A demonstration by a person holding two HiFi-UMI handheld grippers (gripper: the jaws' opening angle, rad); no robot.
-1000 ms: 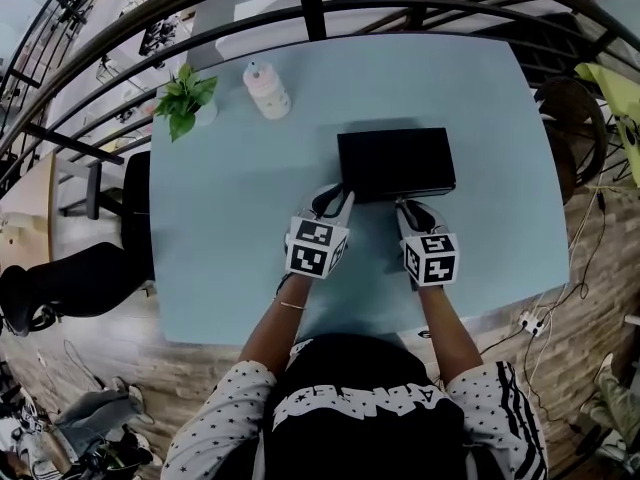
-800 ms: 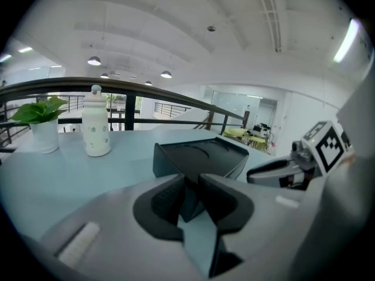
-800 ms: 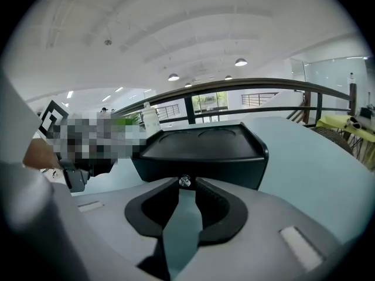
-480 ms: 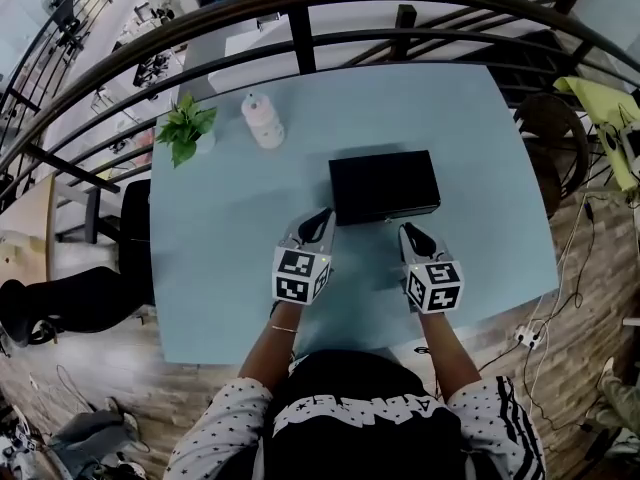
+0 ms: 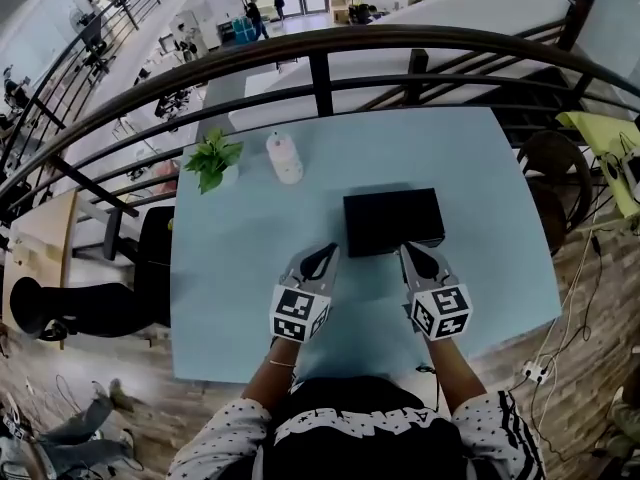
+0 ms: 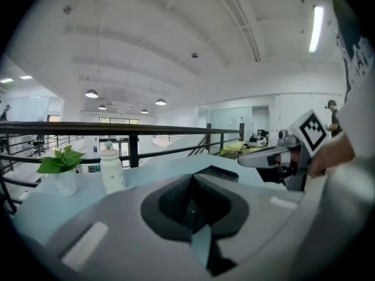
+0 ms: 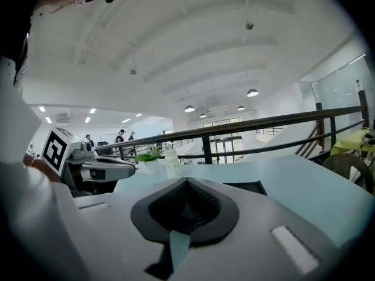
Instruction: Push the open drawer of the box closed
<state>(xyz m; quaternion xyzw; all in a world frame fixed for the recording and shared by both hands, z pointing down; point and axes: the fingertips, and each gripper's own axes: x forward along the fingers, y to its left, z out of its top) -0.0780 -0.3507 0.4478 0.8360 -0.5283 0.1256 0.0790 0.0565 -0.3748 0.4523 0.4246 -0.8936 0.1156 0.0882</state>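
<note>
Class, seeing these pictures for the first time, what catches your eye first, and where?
A black box sits near the middle of the pale blue table. Before its near side hover the left gripper and right gripper, each bearing a black-and-white marker cube; the right one's jaws have just closed on nothing. A potted plant and a white bottle stand far left, by the railing.
</note>
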